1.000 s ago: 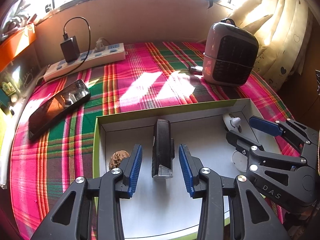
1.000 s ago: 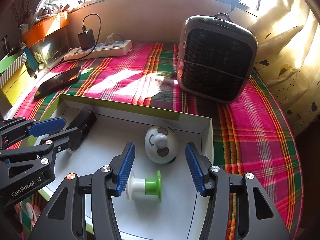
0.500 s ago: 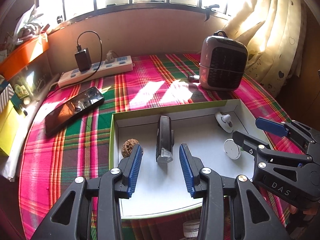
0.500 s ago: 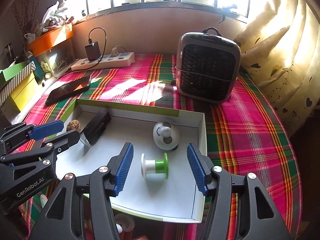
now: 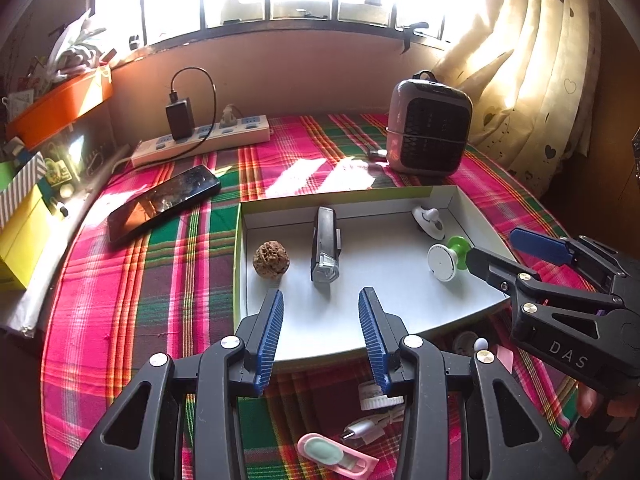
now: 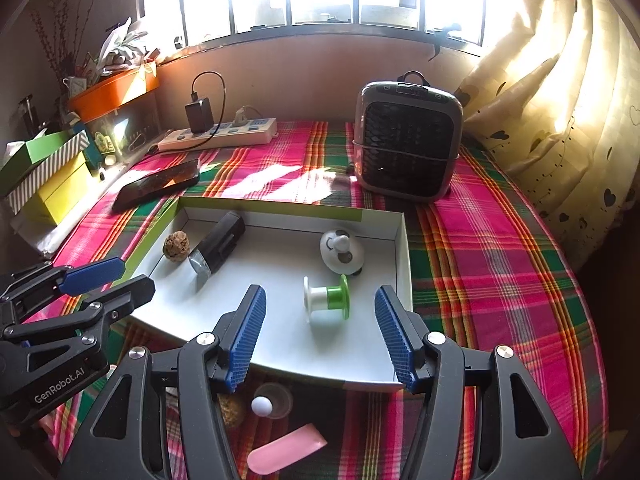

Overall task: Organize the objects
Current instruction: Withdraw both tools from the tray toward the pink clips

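Clutter lies nearest, on the plaid tablecloth [image 5: 168, 264] at the table's near edge: a pink oval case [image 5: 336, 458], a white plug with its cord [image 5: 368, 430] and a pink strip [image 6: 286, 448], plus a small white ball [image 6: 262, 405] in a clear cup.

The left gripper [image 5: 320, 330] hangs released over the near edge of the shallow white tray [image 5: 400, 344], nothing between its blue pads. The right gripper [image 6: 318, 334] hangs likewise over the tray's near right part; its jaws have just been opening and hold nothing, the white-and-green spool [image 6: 326, 300] lying on its side on the tray floor just beyond the fingertips, apart from them.

Farther in the tray, a wrinkled brown nut [image 5: 271, 260] sits near the left wall, a black bike light [image 5: 325, 248] lies lengthwise just right of it with its clear lens toward the near edge, and a white panda-faced knob [image 6: 342, 250] rests by the far right corner.

Beyond the tray, a dark phone [image 5: 164, 202] lies on the cloth toward the left edge. At the table's far edge, under the window, a white power strip [image 5: 200, 144] carries a black charger [image 5: 180, 118], and a grey heater [image 5: 428, 134] stands at the far right beside the cream curtain [image 5: 532, 64]. Coloured boxes [image 6: 48, 176] are stacked off the left edge.
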Motion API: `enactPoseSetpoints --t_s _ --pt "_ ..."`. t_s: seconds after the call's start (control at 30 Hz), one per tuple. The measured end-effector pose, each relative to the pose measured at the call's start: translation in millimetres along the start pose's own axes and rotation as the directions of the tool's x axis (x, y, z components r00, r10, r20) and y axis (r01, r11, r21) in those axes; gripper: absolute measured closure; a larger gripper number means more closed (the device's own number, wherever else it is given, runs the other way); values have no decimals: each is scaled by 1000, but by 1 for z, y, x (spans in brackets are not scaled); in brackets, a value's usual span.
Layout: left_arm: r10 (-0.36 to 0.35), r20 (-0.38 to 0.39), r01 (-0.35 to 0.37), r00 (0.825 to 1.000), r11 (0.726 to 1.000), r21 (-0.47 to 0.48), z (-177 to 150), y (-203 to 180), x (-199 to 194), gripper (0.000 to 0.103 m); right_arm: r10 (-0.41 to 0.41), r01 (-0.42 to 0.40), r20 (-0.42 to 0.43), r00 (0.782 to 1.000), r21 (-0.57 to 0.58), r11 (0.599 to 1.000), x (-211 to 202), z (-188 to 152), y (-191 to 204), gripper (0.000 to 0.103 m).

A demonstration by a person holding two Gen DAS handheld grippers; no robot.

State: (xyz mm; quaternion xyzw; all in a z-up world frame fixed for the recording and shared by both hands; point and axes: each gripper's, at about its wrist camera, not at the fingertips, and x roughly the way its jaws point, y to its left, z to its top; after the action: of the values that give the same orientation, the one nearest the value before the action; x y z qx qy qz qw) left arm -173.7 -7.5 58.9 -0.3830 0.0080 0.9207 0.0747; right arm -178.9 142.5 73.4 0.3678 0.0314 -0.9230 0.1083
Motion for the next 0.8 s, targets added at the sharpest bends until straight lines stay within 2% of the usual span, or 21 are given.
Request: enactPoseSetpoints --t_s 0.4,0.53,0.8 --pt "3 4 -3 1000 999 -34 -24 12 -16 61 9 -9 9 1000 13 1000 -22 -25 2 41" --pt "-22 -20 20 1000 997 -76 -33 23 -17 59 12 -12 5 1000 31 999 -25 -32 0 40" --pt "-45 -35 42 998 996 -80 -50 28 -24 55 11 -10 -16 1000 47 999 -28 -51 -2 36"
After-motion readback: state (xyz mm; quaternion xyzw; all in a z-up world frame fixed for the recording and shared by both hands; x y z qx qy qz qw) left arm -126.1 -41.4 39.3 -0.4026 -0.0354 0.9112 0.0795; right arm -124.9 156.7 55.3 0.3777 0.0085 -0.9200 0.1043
